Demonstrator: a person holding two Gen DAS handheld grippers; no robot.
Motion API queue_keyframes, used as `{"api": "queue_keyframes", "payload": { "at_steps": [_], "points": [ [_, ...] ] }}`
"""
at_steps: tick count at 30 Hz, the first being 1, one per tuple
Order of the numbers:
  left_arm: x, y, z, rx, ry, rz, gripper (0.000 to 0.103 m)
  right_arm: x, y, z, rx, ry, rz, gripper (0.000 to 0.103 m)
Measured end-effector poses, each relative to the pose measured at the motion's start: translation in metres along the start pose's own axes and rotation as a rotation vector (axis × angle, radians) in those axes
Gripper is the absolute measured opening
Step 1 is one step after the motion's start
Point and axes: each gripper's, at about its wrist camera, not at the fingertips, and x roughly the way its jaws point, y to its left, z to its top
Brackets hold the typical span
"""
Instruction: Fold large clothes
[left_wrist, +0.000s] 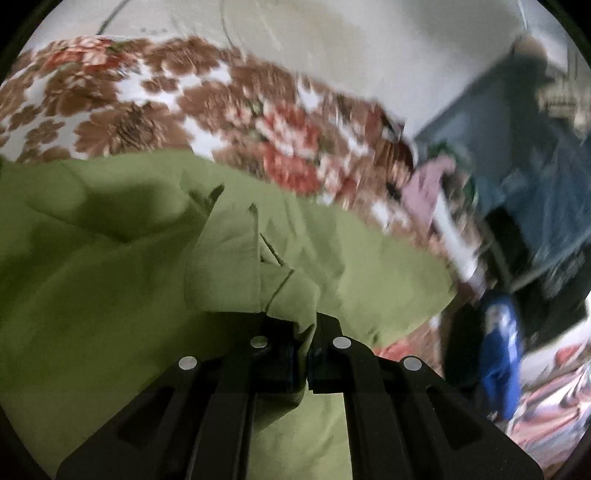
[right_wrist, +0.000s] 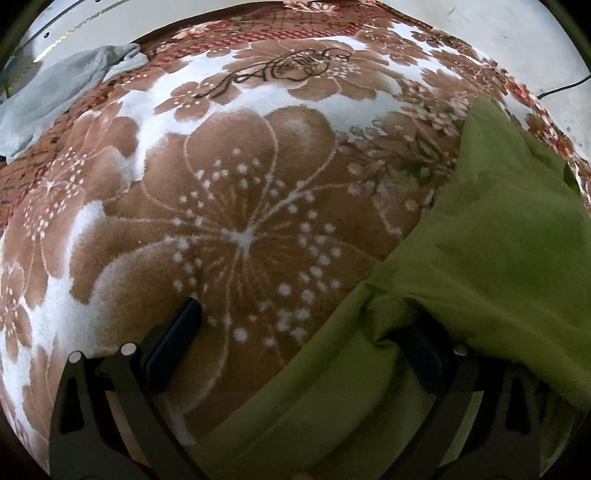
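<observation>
My left tool grips the green cloth; my right tool stands spread wide at its edge.

My left tool (left_wrist: 308, 332) is pinched together on a bunched fold of the large olive-green cloth garment (left_wrist: 110, 266), which lies across the brown-and-white floral plush blanket (left_wrist: 147, 99) on the bed. Only the left view, blurred, shows the room's dark furniture (left_wrist: 524, 155) and a blue object (left_wrist: 500, 354) beyond the bed's edge. Only the right view shows a pale grey crumpled cloth (right_wrist: 62, 88) at the far left. My right tool (right_wrist: 303, 321) has its fingers apart, the green garment (right_wrist: 498, 240) draping over one finger (right_wrist: 424, 354) and partly hiding it.
</observation>
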Motion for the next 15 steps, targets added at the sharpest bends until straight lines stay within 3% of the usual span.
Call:
{"api": "queue_keyframes", "payload": {
  "at_steps": [2, 4, 6, 7, 8, 9, 11, 15],
  "points": [
    [0.016, -0.002, -0.006, 0.007, 0.047, 0.02, 0.007, -0.001, -0.001, -0.002, -0.008, -0.014, 0.009, 0.1],
    [0.046, -0.007, -0.019, 0.051, 0.163, 0.063, 0.02, -0.002, -0.001, -0.006, -0.023, -0.032, 0.016, 0.099],
    [0.079, -0.012, -0.036, 0.084, 0.316, 0.081, 0.05, -0.004, -0.001, -0.01, -0.029, -0.046, 0.024, 0.099],
    [0.088, -0.013, -0.042, 0.073, 0.359, 0.06, 0.053, -0.006, -0.001, -0.011, -0.021, -0.051, 0.033, 0.099],
    [0.095, -0.015, -0.047, 0.08, 0.39, 0.046, 0.062, -0.007, -0.001, -0.013, -0.02, -0.059, 0.04, 0.099],
    [0.099, -0.022, -0.053, 0.129, 0.405, 0.051, 0.074, -0.009, -0.001, -0.015, -0.026, -0.065, 0.042, 0.099],
    [0.103, -0.037, -0.061, 0.217, 0.412, 0.055, 0.086, -0.011, -0.002, -0.018, -0.04, -0.074, 0.061, 0.099],
    [0.107, -0.057, -0.069, 0.209, 0.435, 0.053, 0.098, -0.025, -0.01, -0.029, -0.027, -0.063, 0.096, 0.099]
  ]
}}
